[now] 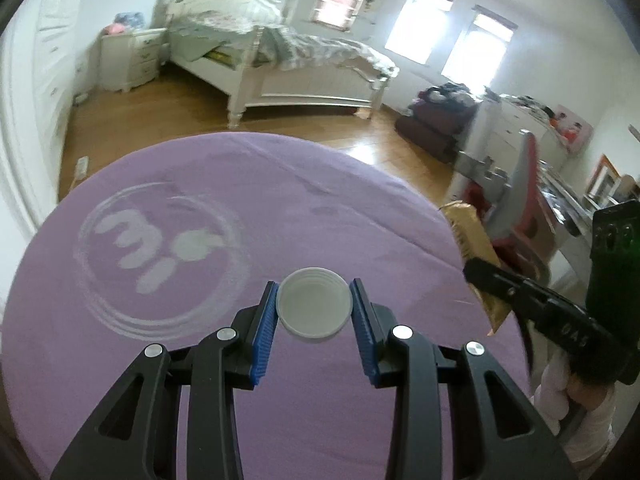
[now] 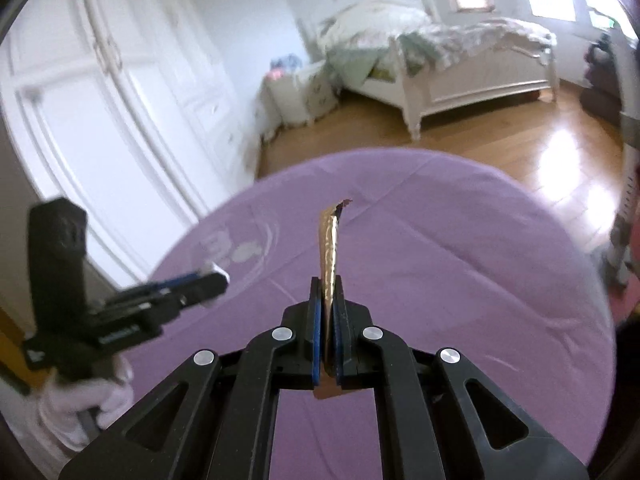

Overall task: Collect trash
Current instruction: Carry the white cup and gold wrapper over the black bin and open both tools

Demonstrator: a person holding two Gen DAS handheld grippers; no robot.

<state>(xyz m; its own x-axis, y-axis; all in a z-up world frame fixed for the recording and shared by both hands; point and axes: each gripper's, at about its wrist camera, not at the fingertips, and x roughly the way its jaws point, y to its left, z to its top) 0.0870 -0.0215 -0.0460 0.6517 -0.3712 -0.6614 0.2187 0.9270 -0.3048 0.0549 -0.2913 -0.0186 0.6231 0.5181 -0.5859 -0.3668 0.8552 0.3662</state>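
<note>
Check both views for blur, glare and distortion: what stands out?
Left wrist view: windows blown out, white cap sharp, right gripper and gold wrapper motion-smeared. Right wrist view: wardrobe and left gripper blurred, floor glare; fisheye bends both.

left gripper [image 1: 315, 304]: jaws part-closed, blue pads pressing on both sides of a white cap [image 1: 315, 307] | right gripper [image 2: 328, 320]: jaws closed tight on a gold wrapper [image 2: 330, 248], pointing downward

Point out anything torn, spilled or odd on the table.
Nothing spilled. The gold wrapper clamped in the right hand-held gripper has a ragged, torn top edge. The purple tablecloth is creased.
</note>
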